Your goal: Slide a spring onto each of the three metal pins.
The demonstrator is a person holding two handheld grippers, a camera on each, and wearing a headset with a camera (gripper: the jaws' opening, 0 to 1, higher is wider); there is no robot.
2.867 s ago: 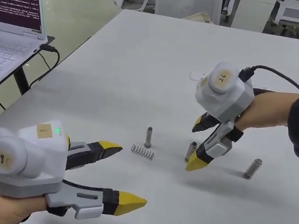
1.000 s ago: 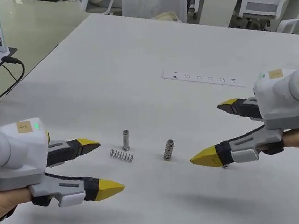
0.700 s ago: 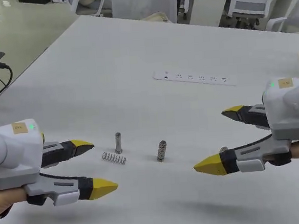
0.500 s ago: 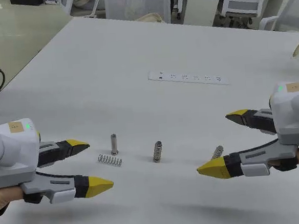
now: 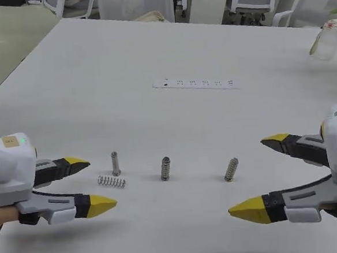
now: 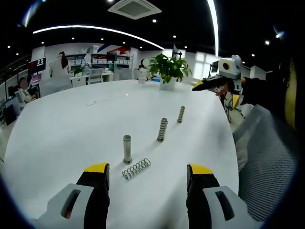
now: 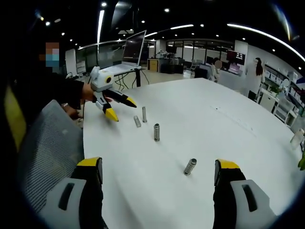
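1. I see a bare upright silver metal pin (image 5: 115, 163) on the white table (image 5: 123, 60), with a loose coiled steel spring (image 5: 111, 181) lying flat just beside its base.
2. Right of that pin stands a spring-covered pin (image 5: 165, 168), and farther right a second spring-covered pin (image 5: 231, 169), leaning.
3. My left gripper (image 5: 102, 183) hovers just left of the bare pin, jaws released, empty.
4. My right gripper (image 5: 246, 176) hangs well right of it, jaws released, empty.
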